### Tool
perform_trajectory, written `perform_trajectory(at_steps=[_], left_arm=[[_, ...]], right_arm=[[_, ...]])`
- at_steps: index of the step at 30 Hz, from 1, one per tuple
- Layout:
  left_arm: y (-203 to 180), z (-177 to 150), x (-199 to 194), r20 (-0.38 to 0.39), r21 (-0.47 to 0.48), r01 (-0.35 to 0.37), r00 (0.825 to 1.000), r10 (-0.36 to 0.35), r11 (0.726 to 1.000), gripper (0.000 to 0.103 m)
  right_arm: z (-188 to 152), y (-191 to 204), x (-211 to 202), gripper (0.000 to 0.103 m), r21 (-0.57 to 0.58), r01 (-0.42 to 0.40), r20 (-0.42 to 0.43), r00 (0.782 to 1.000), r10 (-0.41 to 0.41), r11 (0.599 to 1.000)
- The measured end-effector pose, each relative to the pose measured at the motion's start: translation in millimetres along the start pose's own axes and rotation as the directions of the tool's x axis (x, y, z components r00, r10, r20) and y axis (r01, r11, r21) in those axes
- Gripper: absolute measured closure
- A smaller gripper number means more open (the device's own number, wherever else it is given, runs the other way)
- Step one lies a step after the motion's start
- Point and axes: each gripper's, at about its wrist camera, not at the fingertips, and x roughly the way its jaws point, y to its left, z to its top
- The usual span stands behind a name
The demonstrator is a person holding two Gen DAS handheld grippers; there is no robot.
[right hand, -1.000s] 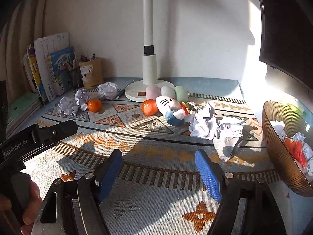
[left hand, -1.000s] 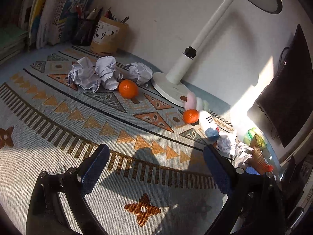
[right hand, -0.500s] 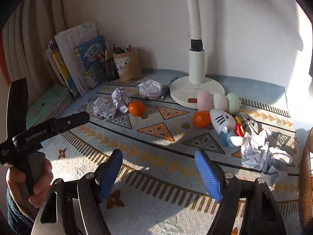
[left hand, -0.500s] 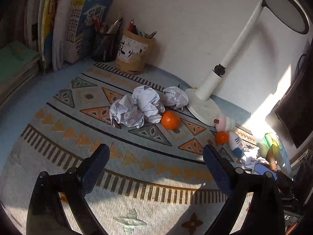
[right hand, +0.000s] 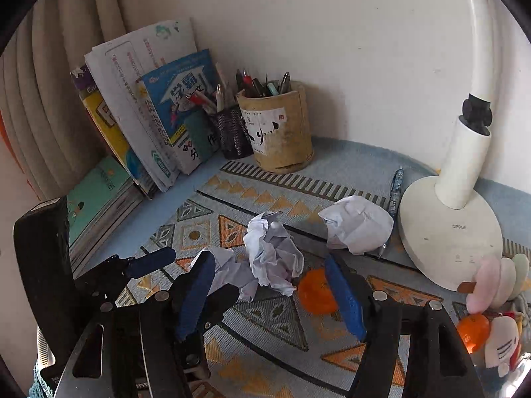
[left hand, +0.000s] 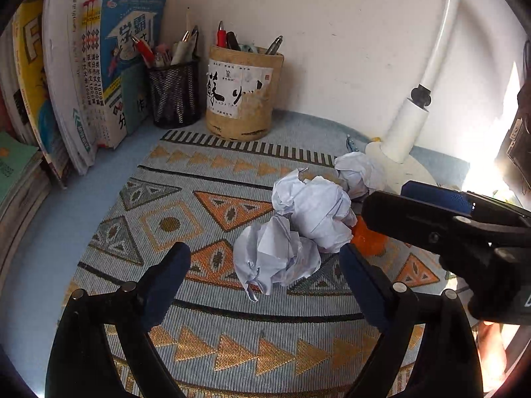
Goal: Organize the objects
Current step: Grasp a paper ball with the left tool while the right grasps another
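Three crumpled paper balls lie on the patterned mat [left hand: 172, 225]. The nearest ball [left hand: 275, 258] sits between the fingers of my open left gripper [left hand: 265, 275], not gripped. A second ball [left hand: 315, 212] lies just behind it and a third [left hand: 356, 170] by the lamp base. In the right wrist view my open right gripper [right hand: 270, 292] straddles the middle ball [right hand: 272, 255], with an orange [right hand: 315, 292] beside its right finger. The left gripper [right hand: 186, 278] shows there at the near ball [right hand: 229, 268]. The right gripper's finger [left hand: 431, 219] crosses the left view.
A white desk lamp [right hand: 451, 229] stands at the right, a pen [right hand: 396, 192] beside its base. A bamboo pen cup [left hand: 244, 94], a mesh pen cup [left hand: 174, 96] and leaning books [left hand: 83, 76] line the back wall. Plush toys [right hand: 497, 278] and a second orange [right hand: 473, 330] lie far right.
Both grippers have moved forward and left, down close to the paper balls. The left gripper now has the nearest ball between its open fingers; the right gripper has come in beside it.
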Motion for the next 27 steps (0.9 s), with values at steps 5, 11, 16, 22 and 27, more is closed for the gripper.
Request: perform_trajectory(at_steps=[5,11,16,22,27], left_arm=[[3,-4,13,-0.046,-0.005,-0.029,0.999,0.029,1.0,0.033],[1,-7,11,-0.043,0.008,0.025,0.999,-0.025,1.0,0.062],[-10,-13,-4,0.013,0.068,0.019,1.0,-0.02,0.997,0.064],[-50,-21,-52,0.095,0.119,0.072,0.992,-0.084,0.99,0.063],[-92,-37,-83,0.092,0.128,0.121,0.987,-0.133,0.984,0.063]], right_arm=[[12,-4,41,0.038,0.002,-0.028,-0.07,0.997,0.028,1.0],[10,-3,55,0.072,0.001,-0.014,-0.089,0.996,0.014,1.0],[9,-11,15,0.086,0.027,-0.059,0.003,0.998,0.059,0.998],[-12,-21,-67,0.086,0.034,-0.046,0.081,0.996,0.043,0.998],[-72,-33,-142,0.086,-0.01,0.022,0.06,0.998,-0.021,1.0]])
